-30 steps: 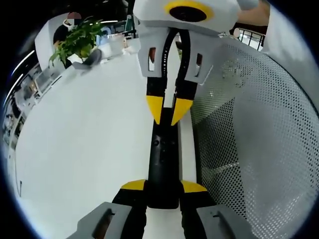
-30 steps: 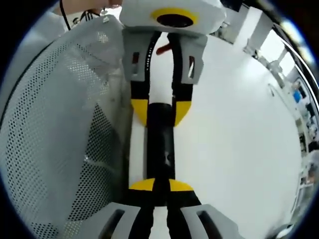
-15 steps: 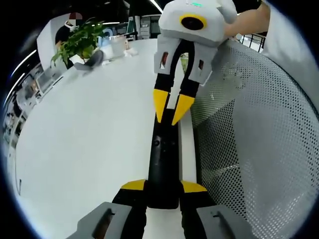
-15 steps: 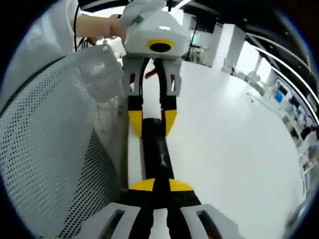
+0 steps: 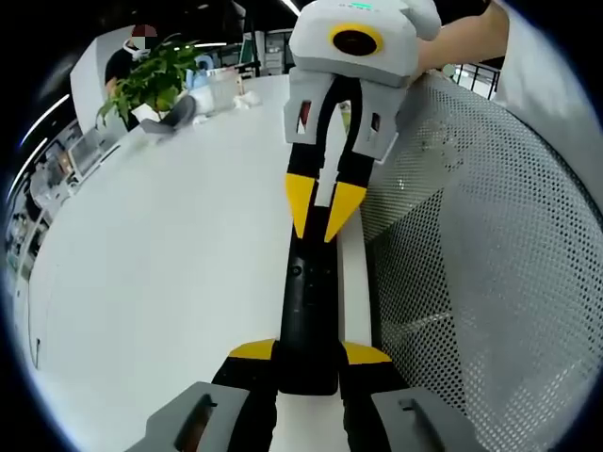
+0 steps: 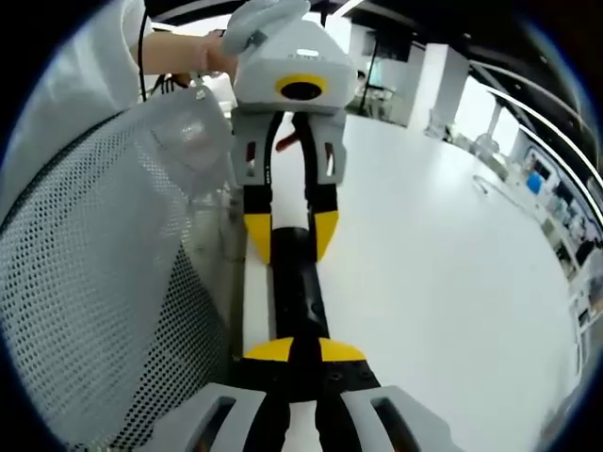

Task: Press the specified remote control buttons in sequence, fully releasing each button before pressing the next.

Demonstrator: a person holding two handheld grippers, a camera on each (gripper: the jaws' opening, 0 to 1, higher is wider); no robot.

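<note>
Black remote [image 5: 308,315] clamped in left gripper [image 5: 308,356]; right gripper [image 6: 294,350] closed above it.

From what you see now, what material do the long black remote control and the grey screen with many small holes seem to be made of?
The long black remote control looks like smooth plastic with a slight sheen and small round buttons. The grey screen with many small holes looks like perforated sheet, perhaps painted metal: its holes are regular and it curves stiffly, though plastic is possible.

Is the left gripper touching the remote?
Touching. In the left gripper view the left gripper's yellow tips clamp the near end of the remote; the right gripper view shows the same tips hugging its far end.
</note>
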